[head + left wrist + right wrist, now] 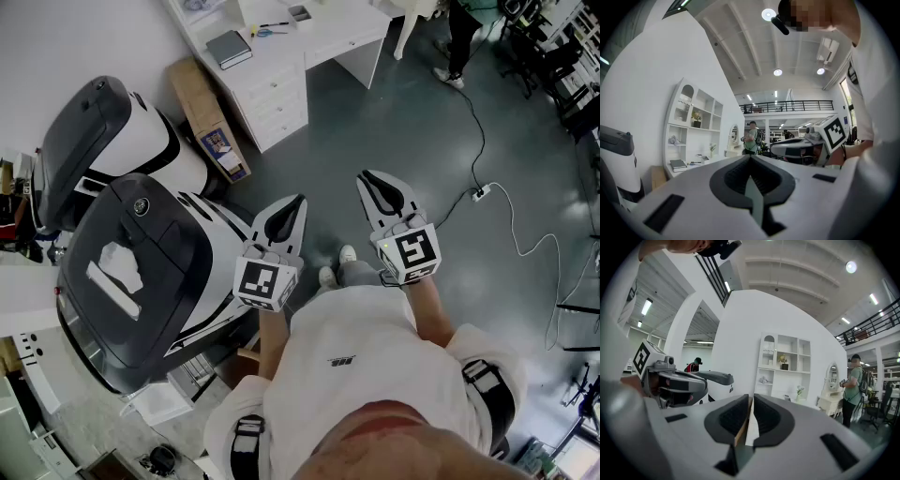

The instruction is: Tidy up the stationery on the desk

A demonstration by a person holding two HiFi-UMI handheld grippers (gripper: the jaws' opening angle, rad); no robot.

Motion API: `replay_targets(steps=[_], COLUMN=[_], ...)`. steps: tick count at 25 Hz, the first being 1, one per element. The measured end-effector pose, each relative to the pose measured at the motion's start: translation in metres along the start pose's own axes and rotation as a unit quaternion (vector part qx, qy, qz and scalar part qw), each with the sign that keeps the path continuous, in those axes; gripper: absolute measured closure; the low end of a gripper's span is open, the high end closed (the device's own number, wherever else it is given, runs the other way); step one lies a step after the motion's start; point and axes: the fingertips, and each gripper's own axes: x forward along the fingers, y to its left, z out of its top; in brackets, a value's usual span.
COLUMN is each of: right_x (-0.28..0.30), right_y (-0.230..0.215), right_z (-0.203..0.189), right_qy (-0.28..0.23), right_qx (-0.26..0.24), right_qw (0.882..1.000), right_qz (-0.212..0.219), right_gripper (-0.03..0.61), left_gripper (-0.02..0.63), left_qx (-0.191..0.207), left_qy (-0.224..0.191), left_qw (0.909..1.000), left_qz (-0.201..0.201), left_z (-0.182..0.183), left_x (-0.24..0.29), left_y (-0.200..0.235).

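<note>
The white desk (319, 42) stands far off at the top of the head view, across the grey floor. On it lie a dark notebook (229, 49), a pair of scissors or pens (272, 28) and a small box (300, 12). My left gripper (298, 200) and right gripper (364, 176) are held side by side at waist height, well short of the desk. Both are shut with nothing between the jaws. The left gripper view shows my left gripper (750, 158) pointing toward the desk and notebook (678, 164). In its own view, my right gripper (750, 397) faces a white shelf unit (783, 366).
Two large white and black machines (122, 272) (94, 141) stand close on my left. A cardboard box (208, 117) leans beside the desk's drawers. A cable and power strip (480, 194) lie on the floor at right. Another person (459, 37) stands near the desk.
</note>
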Motion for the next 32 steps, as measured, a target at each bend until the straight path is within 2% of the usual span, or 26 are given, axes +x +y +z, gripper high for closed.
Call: replay_targets(steps=[7, 16, 23, 32], right_x=[0.021, 0.067, 0.130, 0.215], right_y=[-0.012, -0.045, -0.084, -0.148], right_z=[0.000, -0.005, -0.016, -0.014], right_qy=[-0.014, -0.016, -0.015, -0.011], right_qx=[0.010, 0.030, 0.044, 0.043], right_qw=[1.000, 0.999, 0.999, 0.999], right_qz=[-0.014, -0.005, 0.007, 0.024], right_gripper=[0.554, 0.554, 0.554, 0.554], left_gripper=[0.614, 0.614, 0.614, 0.614], left_qx=[-0.002, 0.007, 0.007, 0.008], left_qy=[0.002, 0.015, 0.024, 0.022], left_qw=[0.9999, 0.9993, 0.9980, 0.9962], left_qz=[0.016, 0.033, 0.058, 0.084], left_z=[-0.005, -0.003, -0.010, 0.001], left_x=[0.015, 0.060, 0.118, 0.204], left_y=[0.021, 0.054, 0.103, 0.172])
